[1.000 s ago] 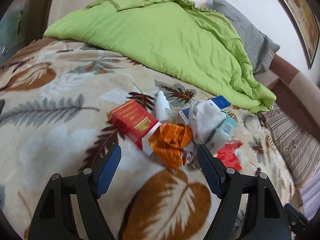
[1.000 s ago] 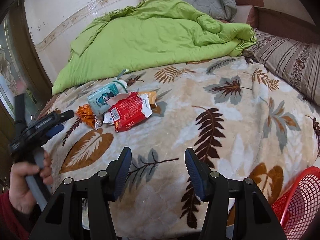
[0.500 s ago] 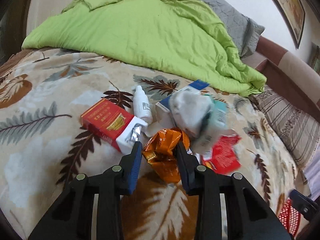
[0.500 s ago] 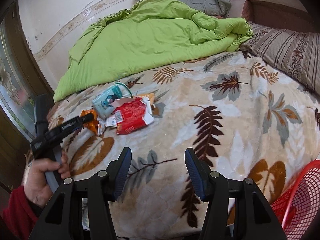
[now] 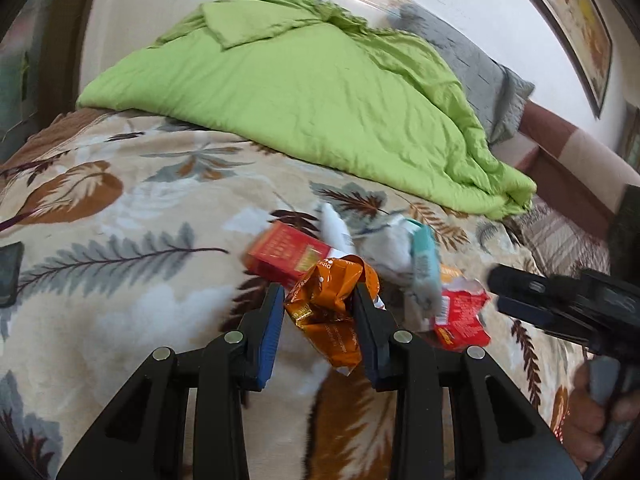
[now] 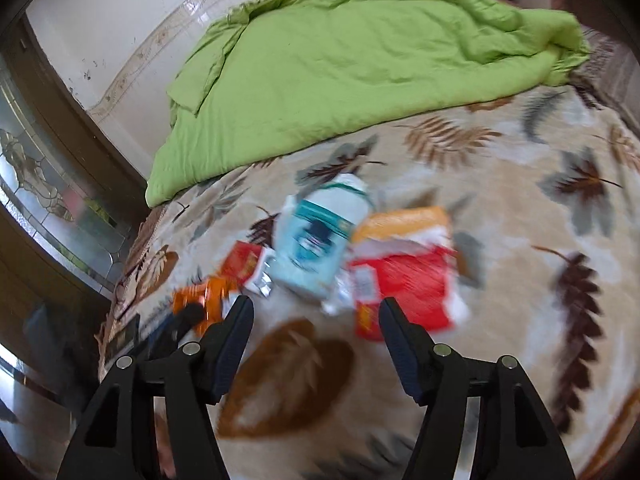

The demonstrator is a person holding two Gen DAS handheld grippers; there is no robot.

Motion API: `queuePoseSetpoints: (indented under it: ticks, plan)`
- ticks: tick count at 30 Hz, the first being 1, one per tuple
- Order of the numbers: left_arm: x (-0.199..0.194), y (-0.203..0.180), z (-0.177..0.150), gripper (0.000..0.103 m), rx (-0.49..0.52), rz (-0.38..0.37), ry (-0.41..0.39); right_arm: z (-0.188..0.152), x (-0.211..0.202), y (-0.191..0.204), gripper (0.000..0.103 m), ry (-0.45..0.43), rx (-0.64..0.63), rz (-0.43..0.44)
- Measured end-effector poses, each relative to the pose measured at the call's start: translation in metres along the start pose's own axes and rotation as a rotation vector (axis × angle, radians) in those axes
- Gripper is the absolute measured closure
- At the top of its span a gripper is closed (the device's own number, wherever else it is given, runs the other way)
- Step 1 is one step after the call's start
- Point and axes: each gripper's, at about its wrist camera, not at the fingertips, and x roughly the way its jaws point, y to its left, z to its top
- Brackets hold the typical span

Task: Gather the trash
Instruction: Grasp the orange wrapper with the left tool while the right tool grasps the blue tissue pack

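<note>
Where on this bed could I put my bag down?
Bare blanket lies left of the red box, below the green duvet. Another patch runs right of the red wrapper. The litter around the orange wrapper is crowded.

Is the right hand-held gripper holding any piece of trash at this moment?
No. In the right wrist view the right hand-held gripper is wide open with nothing between its fingers, the red wrapper lying on the blanket beyond them.

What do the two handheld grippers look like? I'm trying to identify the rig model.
Both the left gripper and right gripper have matte black angular plastic frames, silver round fasteners at the joints, and blue ribbed pads lining the fingers. No cables or markings show. A bare hand grips the right one's grey handle.
</note>
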Motion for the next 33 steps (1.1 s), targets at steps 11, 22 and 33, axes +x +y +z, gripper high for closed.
queuePoseSetpoints:
  ticks: [11, 22, 33]
  plan:
    - [-0.002, 0.007, 0.006, 0.07, -0.017, -0.017, -0.011, 0.025, 0.089, 0.016, 0.038, 0.09, 0.015, -0.117]
    - [0.0, -0.014, 0.001, 0.07, 0.047, -0.029, -0.006, -0.023, 0.011, 0.001, 0.071, -0.083, -0.11, -0.066]
    - [0.011, -0.029, -0.005, 0.07, 0.088, -0.024, 0.01, -0.027, -0.001, -0.016, 0.071, -0.108, -0.137, -0.043]
